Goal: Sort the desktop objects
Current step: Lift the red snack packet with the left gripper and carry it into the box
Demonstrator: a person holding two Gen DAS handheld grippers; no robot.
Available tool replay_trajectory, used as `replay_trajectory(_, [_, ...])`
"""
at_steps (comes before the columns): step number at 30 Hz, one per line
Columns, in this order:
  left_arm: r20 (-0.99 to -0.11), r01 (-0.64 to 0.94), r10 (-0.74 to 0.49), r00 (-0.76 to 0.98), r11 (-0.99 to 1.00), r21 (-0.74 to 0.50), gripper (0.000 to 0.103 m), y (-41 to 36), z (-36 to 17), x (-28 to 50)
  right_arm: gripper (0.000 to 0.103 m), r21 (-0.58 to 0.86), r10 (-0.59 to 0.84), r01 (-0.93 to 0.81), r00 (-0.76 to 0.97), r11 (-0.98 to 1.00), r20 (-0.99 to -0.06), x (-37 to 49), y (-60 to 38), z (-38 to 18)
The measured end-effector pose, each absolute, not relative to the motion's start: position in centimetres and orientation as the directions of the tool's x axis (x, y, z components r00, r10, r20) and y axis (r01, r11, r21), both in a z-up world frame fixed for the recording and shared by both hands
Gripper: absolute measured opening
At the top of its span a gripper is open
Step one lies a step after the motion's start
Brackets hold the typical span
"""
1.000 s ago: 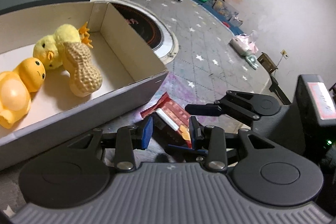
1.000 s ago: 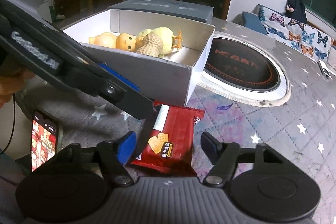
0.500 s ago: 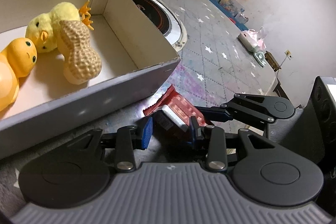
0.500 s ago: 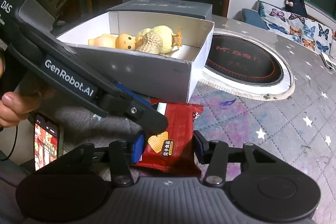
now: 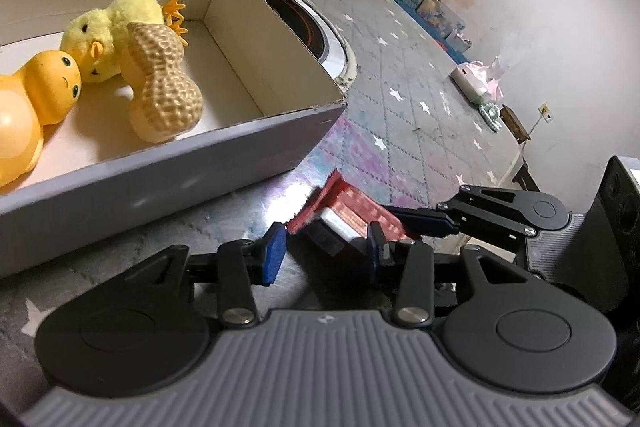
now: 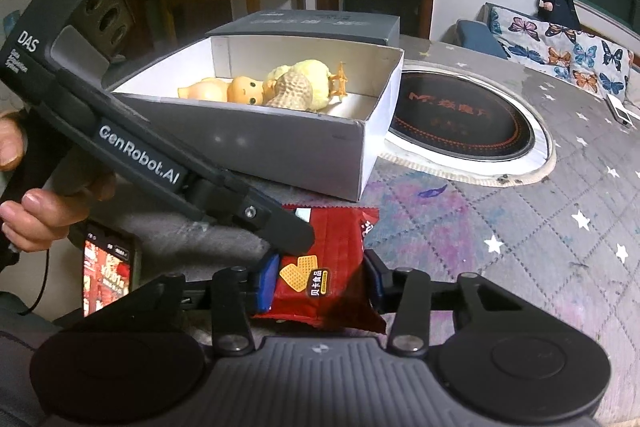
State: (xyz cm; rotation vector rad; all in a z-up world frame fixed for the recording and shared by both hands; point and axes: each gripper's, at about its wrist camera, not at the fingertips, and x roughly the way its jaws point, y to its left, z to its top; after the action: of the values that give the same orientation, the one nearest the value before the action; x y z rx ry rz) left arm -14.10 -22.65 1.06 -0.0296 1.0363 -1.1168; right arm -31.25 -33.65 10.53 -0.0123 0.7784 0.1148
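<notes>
Two grippers were crowded over one red packet (image 6: 324, 259) at lower centre, just in front of the box (image 6: 256, 147). The right gripper (image 6: 318, 285) was clamped on the packet's sides; the left gripper (image 5: 322, 253) stood open around its end. A tug from both could have crumpled or dropped it. The box wall (image 5: 168, 183) stood close above, so a low lift risked snagging; bare floor was seen in the box's right end, beside the peanut (image 5: 162, 87)

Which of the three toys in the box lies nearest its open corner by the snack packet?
The peanut toy; the plush chick and rubber duck lie farther back.
</notes>
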Motion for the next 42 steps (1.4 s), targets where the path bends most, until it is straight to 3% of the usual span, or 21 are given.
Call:
replay_trajectory(15, [-0.67,0.738,-0.741,0.043,0.476,-0.479,0.046,-23.2,1.0,-14.3,0.048,-0.004,0.084,-0.125,0.69,0.992,-0.718,-31.2,-32.7,9.7])
replay_trajectory(21, [-0.667,0.733,-0.744,0.034,0.472,-0.489,0.036,-23.1,0.9,-14.2,0.045,-0.007,0.086,-0.132,0.687,0.991,-0.722,-31.0,-32.7,9.8])
replay_trajectory(26, [-0.647,0.734,-0.761,0.049,0.467,-0.493,0.035,-21.8,2.4,-14.9,0.043,-0.028,0.098,-0.167,0.699,0.986,-0.708,-31.1,-32.1,11.6])
replay_trajectory(36, [-0.541,0.735,-0.802,0.254,0.523,-0.432,0.035,-17.3,9.3,-12.7,0.043,-0.14,0.152,-0.294,0.779,0.945,-0.608,-26.6,-29.7,17.5])
replay_trajectory(42, [-0.544,0.667,-0.759,0.357,0.615,-0.42,0.035,-14.7,9.7,-7.9,0.043,-0.086,0.23,-0.347,0.766,0.934,-0.6,-19.7,-28.1,17.3])
